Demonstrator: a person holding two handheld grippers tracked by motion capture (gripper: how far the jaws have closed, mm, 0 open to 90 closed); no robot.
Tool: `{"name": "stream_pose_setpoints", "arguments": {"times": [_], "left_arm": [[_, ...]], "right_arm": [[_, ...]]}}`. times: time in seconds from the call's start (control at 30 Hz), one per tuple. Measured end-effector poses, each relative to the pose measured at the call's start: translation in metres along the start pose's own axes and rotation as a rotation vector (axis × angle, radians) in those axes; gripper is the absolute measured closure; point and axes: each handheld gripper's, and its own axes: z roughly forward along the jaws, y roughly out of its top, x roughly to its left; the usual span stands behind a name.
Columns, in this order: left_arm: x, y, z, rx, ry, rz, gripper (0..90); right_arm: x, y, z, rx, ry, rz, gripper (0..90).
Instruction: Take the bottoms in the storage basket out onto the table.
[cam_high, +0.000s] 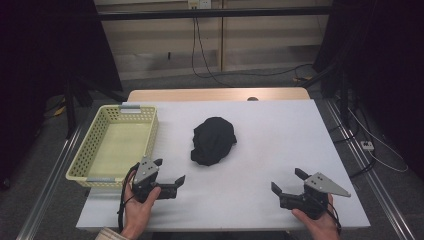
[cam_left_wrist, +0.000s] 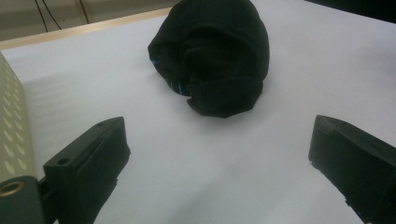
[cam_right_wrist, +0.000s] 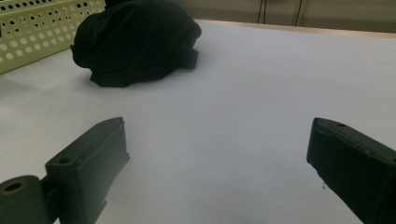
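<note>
Cloth: a black cloth lies bunched in a rounded heap near the middle of the tabletop, somewhat toward the far edge, touching neither gripper.
Basket: a pale yellow basket stands along the left edge of the tabletop, nothing showing inside it, apart from the cloth with a strip of bare white surface between.
Left gripper: the left gripper sits near the front left corner, just beside the basket's near end, its jaws spread wide and holding nothing.
Right gripper: the right gripper sits near the front right corner, well apart from the cloth, its jaws likewise spread and bare.
Step in hand: judged from the layout, the approach to the cloth, probably to lift it toward the basket.
Where to grip: the left gripper view shows a thick fold at the heap's near side; a bite there, low and deep, should catch several layers rather than one loose flap.
Approach: the left gripper is nearer and faces the heap squarely, so it seems the better lead; jaws should stay wide until they straddle the fold.
Risk: a shallow pinch may let the cloth unroll and trail over the basket's wall.
Second gripper: the right one could steady or gather the far side.
</note>
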Motion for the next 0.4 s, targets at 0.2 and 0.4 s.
{"name": "stream_pose_setpoints", "arguments": {"times": [0.2,0.4], "left_arm": [[-0.0024,0.0033,-0.0005,-0.024,0.019,0.02,4.5],[-0.0033,0.0022,0.0029,0.004,0.012,0.038,4.0]], "right_arm": [[-0.0001,0.0002,-0.0011,-0.002,0.006,-0.005,5.2],[-0.0002,0.0004,-0.0004,0.0,0.01,-0.005,5.2]]}}
